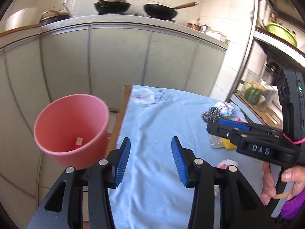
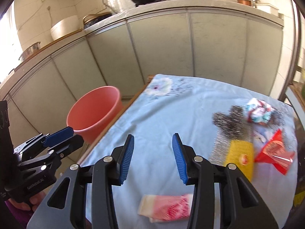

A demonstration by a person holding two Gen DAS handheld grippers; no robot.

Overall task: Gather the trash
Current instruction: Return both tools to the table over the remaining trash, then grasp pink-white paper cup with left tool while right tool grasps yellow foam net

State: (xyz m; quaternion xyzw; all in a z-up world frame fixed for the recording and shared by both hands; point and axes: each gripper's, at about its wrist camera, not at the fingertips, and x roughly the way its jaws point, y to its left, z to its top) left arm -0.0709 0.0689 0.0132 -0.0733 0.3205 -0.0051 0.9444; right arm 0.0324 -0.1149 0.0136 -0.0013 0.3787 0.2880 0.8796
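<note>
Pink bin (image 2: 95, 112) stands on the floor off the table's (image 2: 162, 114) 9 o'clock edge. Both grippers empty, jaws parted: left gripper (image 1: 150, 161) near the bin side, right gripper (image 2: 152, 159) over blue cloth. Trash lies at 3 o'clock: yellow wrapper (image 2: 241, 158), red wrapper (image 2: 274, 152), silver scrap (image 2: 227, 122), patterned packet (image 2: 259, 111); pink-white wrapper (image 2: 165, 207) nearest at 6. Judgement: take the nearest piece first, pinch its edge low without snagging cloth, release over the bin mouth

Bin: pink bucket (image 2: 94, 112), upright, on the floor left of the tabletop (image 2: 162, 118).
Near wrapper: pink-and-white packet (image 2: 165, 208), lying flat.
Right cluster: yellow packet (image 2: 241, 158), red wrapper (image 2: 274, 154), silver foil (image 2: 228, 122), crumpled patterned wrapper (image 2: 259, 112).
</note>
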